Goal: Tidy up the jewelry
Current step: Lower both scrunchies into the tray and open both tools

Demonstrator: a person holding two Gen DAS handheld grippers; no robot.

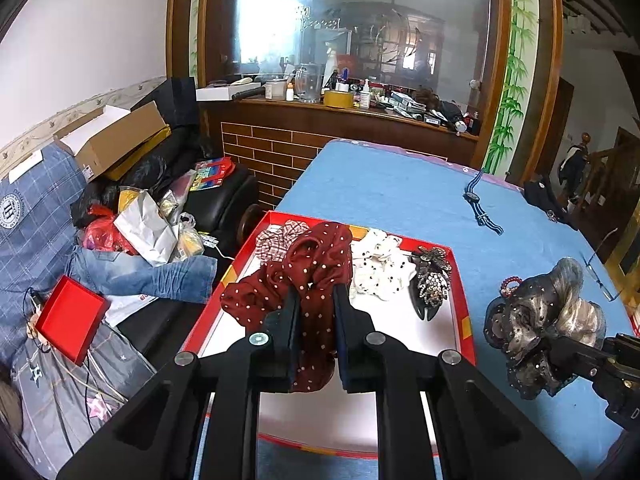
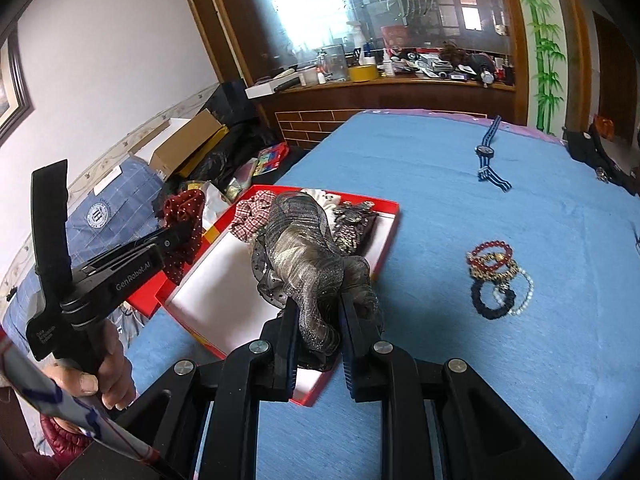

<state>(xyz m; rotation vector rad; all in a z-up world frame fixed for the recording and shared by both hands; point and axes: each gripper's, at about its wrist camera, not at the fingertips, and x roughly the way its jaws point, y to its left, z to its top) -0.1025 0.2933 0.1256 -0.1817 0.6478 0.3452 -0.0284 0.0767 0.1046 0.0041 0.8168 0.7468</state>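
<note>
My left gripper (image 1: 316, 296) is shut on a dark red polka-dot scrunchie (image 1: 308, 268) and holds it over the red tray (image 1: 460, 280); it also shows in the right wrist view (image 2: 182, 220). My right gripper (image 2: 318, 308) is shut on a grey-gold scrunchie (image 2: 304, 248), held above the tray's near right edge (image 2: 386, 236); that scrunchie shows in the left wrist view (image 1: 548, 312). The tray holds a checked scrunchie (image 1: 276, 240), a white dotted scrunchie (image 1: 380, 268) and a beaded hair clip (image 1: 432, 280).
On the blue tablecloth (image 2: 440, 208) lie a pile of bead bracelets (image 2: 496, 276), a striped-strap watch (image 2: 488, 156) and glasses (image 1: 600, 268). A cluttered sofa (image 1: 120, 220) with boxes stands left. A wooden counter and mirror (image 1: 360, 112) stand behind.
</note>
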